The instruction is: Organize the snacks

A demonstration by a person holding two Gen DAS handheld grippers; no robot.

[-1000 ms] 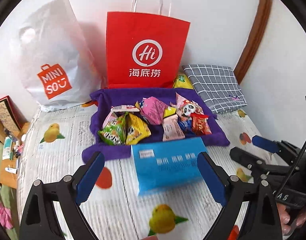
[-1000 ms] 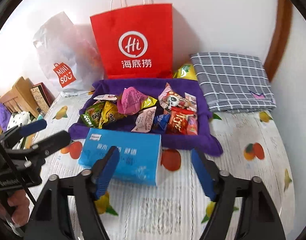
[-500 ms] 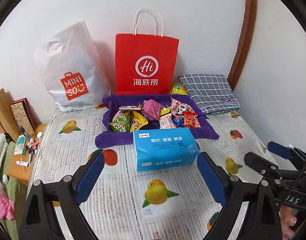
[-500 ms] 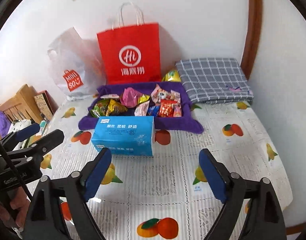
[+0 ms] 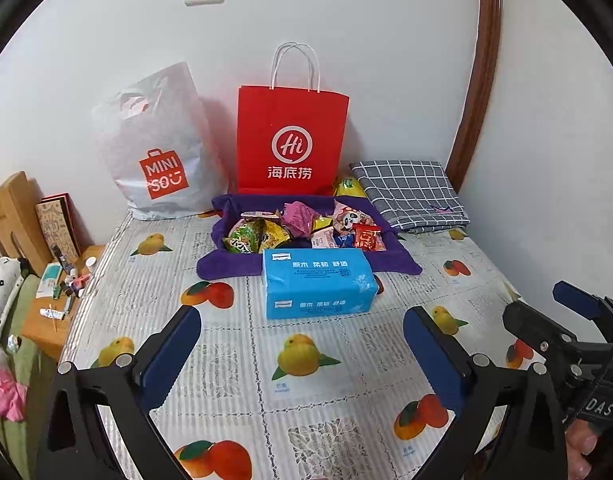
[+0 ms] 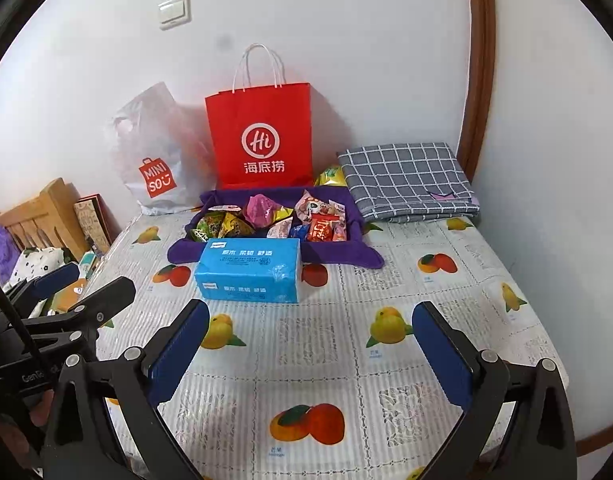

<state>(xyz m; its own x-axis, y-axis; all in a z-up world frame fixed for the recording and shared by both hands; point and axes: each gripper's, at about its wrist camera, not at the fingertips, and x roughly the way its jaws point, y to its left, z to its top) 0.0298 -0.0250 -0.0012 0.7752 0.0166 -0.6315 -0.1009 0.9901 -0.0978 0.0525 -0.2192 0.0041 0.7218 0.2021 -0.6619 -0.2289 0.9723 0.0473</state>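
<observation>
Nearest the lens, the left gripper (image 5: pixel 302 354) points down at a slant over the fruit-print tablecloth (image 5: pixel 306 400); its blue pads stand wide and its jaws are opening, with nothing between them but bare cloth; the right gripper (image 6: pixel 310 350) takes the same slanted pose, jaws likewise opening on nothing.

Each camera catches its neighbour: the left view shows the right gripper's black frame and one blue pad at the right edge, with fingertips of the person's hand (image 5: pixel 582 452) at the lower corner; the right view shows the left gripper at its left edge, the hand below it mostly dark and hard to make out.

Beyond the pads and well apart from them lies a blue tissue pack (image 6: pixel 250 270), flat on the cloth; just behind it, touching or nearly so, the purple cloth tray (image 6: pixel 338 256) holds the snacks (image 6: pixel 274 220), a heap of green, yellow, pink and red packets whose labels are too small to read.

Behind the tray a red paper bag (image 6: pixel 262 136) stands upright against the wall, a white plastic bag (image 6: pixel 158 160) leaning beside it; a yellow packet (image 6: pixel 330 176) shows only partly, between the red bag and the folded grey checked cloth (image 6: pixel 406 176); the left view alone shows a small wooden side table (image 5: pixel 62 300) strewn with small items.
</observation>
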